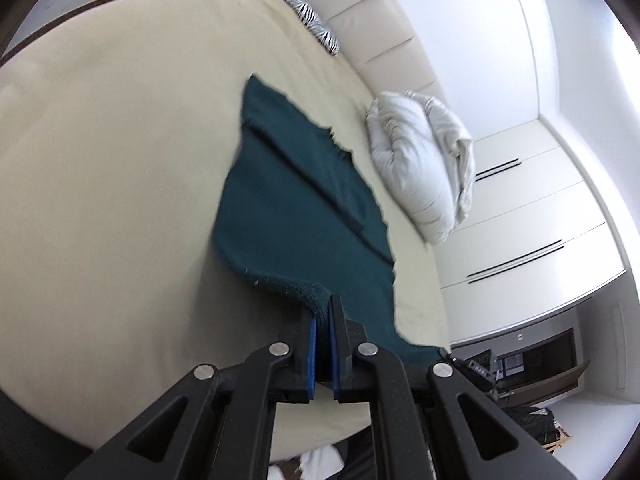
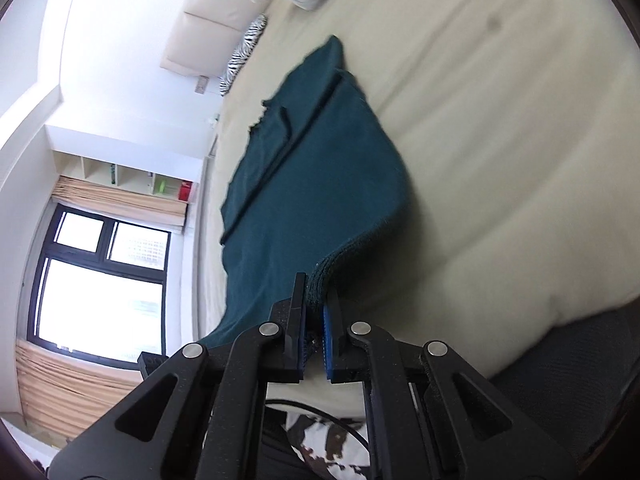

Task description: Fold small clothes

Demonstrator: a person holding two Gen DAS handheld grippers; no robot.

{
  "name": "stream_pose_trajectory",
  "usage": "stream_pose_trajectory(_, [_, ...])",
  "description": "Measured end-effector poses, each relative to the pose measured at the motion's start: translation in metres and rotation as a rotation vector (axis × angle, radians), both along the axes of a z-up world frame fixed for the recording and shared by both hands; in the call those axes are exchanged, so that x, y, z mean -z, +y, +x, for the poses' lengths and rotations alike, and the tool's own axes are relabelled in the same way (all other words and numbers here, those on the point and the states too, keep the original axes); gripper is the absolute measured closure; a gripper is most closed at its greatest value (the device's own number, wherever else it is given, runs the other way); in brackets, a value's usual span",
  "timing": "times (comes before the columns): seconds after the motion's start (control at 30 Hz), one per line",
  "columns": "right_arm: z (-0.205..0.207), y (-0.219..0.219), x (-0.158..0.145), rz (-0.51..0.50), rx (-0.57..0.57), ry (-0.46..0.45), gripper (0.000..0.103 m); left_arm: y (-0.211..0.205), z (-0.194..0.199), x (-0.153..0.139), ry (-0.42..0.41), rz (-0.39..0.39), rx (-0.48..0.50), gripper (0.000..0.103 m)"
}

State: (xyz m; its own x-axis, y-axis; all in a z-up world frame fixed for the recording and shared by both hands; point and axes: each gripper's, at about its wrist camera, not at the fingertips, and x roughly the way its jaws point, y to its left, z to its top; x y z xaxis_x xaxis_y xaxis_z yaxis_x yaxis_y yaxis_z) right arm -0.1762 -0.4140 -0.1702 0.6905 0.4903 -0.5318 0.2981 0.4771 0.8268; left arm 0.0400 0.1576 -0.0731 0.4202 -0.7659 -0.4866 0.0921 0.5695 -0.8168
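Both near corners of the teal garment [image 1: 296, 200] pinched: left gripper [image 1: 324, 312] and right gripper [image 2: 316, 300] clamped on the hem, far end trailing on the bed [image 1: 100, 140]. Thin bites; uneven pull risks slipping, skewing the fold.

Dark teal garment [image 1: 296, 200], cream bed sheet [image 1: 100, 140], zebra-striped cushion [image 1: 308, 16] (black on white)

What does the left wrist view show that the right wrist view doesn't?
Left wrist only: the white drawer fronts beside the bed. Right wrist only: the window, curtains and cubby shelf. Both: the teal garment on the beige bed, a white pillow, a zebra cushion, and each gripper, left and right, shut on a near corner.
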Motion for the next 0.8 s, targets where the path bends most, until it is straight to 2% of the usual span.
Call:
stream_pose_trajectory(0.2, [0.052,-0.012,-0.032,-0.015,0.027,-0.079,0.098,-0.011,0.061,-0.025,-0.054,-0.028,-0.04,0.097])
stream_pose_trajectory(0.43, [0.144,-0.038,-0.058,-0.061,0.068,-0.122,0.098,-0.033,0.151,-0.027,-0.047,-0.028,-0.085,0.097])
stream_pose_trajectory(0.63, [0.236,-0.055,-0.061,-0.127,0.089,-0.106,0.098,-0.048,0.223,-0.018,-0.04,0.007,-0.11,0.097])
stream_pose_trajectory(0.8, [0.312,-0.077,-0.046,-0.154,0.131,-0.07,0.098,-0.062,0.276,-0.003,-0.03,0.055,-0.125,0.097])
